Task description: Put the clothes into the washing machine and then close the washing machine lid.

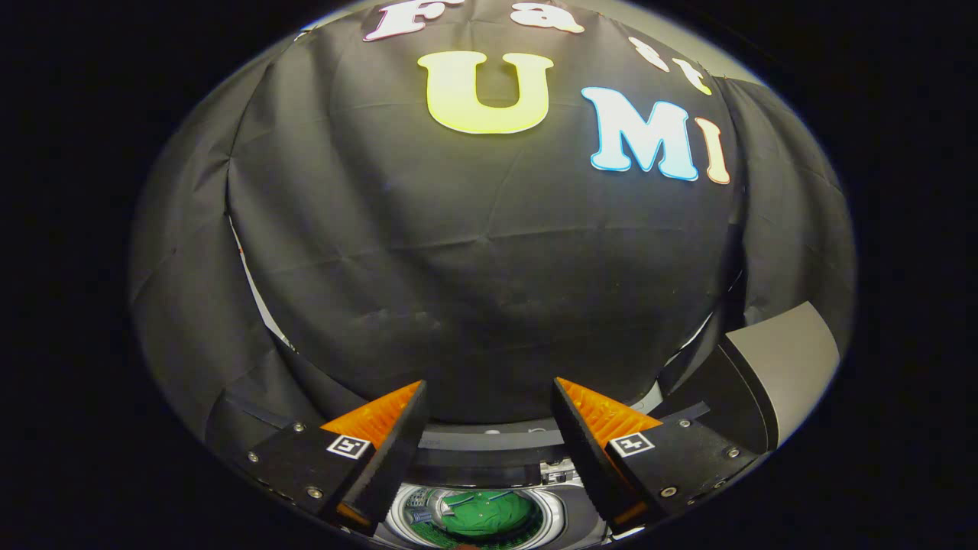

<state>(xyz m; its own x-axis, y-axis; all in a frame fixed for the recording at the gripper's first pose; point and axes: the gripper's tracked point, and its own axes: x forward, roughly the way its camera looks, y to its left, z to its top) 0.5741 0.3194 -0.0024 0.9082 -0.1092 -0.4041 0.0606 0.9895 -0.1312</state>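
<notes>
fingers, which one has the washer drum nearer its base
Neither clearly: the drum, green cloth inside, lies between both fingers of the open gripper.

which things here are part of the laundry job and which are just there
Part of the job:
- washing machine drum opening, below the claw
- green clothes inside the drum
- raised lid, off to the side
- claw, fingers apart, holding nothing

Just there:
- black cloth wall beyond the fingers

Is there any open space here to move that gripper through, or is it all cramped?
The gripper is open with nothing between its fingers. Ahead of them, up to the black cloth wall, the space looks free. Below, it is crowded: the washing machine drum already holds a green garment.
</notes>
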